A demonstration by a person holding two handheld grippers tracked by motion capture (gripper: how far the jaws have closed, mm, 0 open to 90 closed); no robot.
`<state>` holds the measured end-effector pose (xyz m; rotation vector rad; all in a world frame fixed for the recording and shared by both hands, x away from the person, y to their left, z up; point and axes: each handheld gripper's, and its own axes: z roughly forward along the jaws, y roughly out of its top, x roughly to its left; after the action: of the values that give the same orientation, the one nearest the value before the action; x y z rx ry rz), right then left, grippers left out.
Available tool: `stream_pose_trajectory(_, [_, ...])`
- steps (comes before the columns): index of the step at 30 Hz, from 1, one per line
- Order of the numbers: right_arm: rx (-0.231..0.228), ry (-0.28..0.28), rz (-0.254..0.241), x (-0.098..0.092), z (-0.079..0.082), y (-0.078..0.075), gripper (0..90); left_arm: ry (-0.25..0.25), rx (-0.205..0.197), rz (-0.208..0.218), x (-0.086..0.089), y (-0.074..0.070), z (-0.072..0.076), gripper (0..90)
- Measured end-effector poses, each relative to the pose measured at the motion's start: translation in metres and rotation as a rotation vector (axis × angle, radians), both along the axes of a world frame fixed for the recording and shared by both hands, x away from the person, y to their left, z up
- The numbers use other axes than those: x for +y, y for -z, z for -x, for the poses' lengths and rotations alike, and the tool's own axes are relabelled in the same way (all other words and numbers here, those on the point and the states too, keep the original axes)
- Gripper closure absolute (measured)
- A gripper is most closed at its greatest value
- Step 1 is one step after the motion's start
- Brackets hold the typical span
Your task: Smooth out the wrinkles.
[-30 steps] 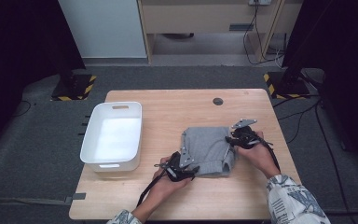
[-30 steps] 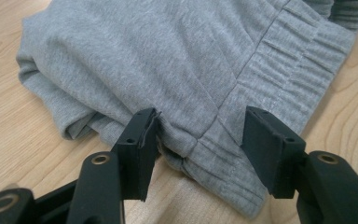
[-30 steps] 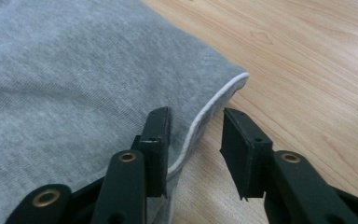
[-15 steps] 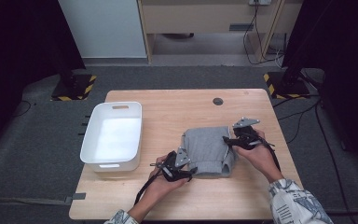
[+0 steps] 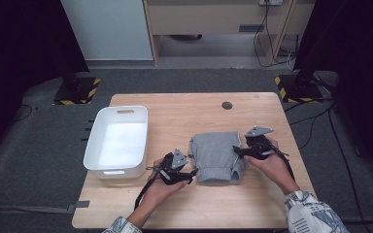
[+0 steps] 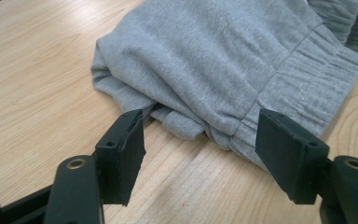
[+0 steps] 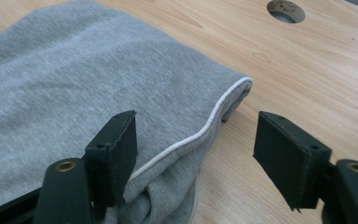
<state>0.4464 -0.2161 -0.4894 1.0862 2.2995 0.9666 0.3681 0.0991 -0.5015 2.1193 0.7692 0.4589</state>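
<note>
Folded grey sweatpants (image 5: 217,157), soft fleece knit with a ribbed elastic waistband and a thin white piping line along one fold, lie in a rough square on the table (image 5: 184,121) right of centre, nearer the person's edge. Left gripper (image 5: 190,174) sits just beside the garment's near-left corner; its jaws have just been opening and stand apart, a bunched bit of cloth lying between the black rubber pads (image 6: 130,144) without being pressed. Right gripper (image 5: 237,151) is at the garment's right edge; its jaws have also just been opening, released, with the piped fold lying between them, loose. Tabletop is pale wood with visible grain and a round cable hole (image 5: 227,105) toward the far edge. A white plastic bin (image 5: 97,145), rectangular with rounded corners and a handle slot, sits by the left edge.
</note>
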Motion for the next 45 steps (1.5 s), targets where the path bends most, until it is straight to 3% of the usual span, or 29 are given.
stream_pose_trajectory(11, [0.006,-0.005,-0.036,0.002,0.004,-0.015,16.9,0.003,-0.011,-0.010,-0.001,-0.005,0.002,28.4])
stream_pose_trajectory(19, [0.006,-0.051,-0.064,0.014,0.010,-0.024,13.2,0.015,-0.004,0.001,0.003,-0.021,0.001,23.3])
stream_pose_trajectory(30, [-0.002,-0.149,-0.082,0.041,0.024,-0.035,9.7,-0.040,0.026,0.044,0.036,-0.049,-0.006,15.1])
stream_pose_trajectory(37, [0.000,-0.203,-0.072,0.064,0.028,-0.037,9.7,-0.088,0.028,0.050,0.055,-0.063,-0.014,13.3])
stream_pose_trajectory(45, [0.001,-0.228,-0.072,0.083,0.029,-0.042,9.7,-0.164,0.004,0.058,0.083,-0.078,-0.018,13.4])
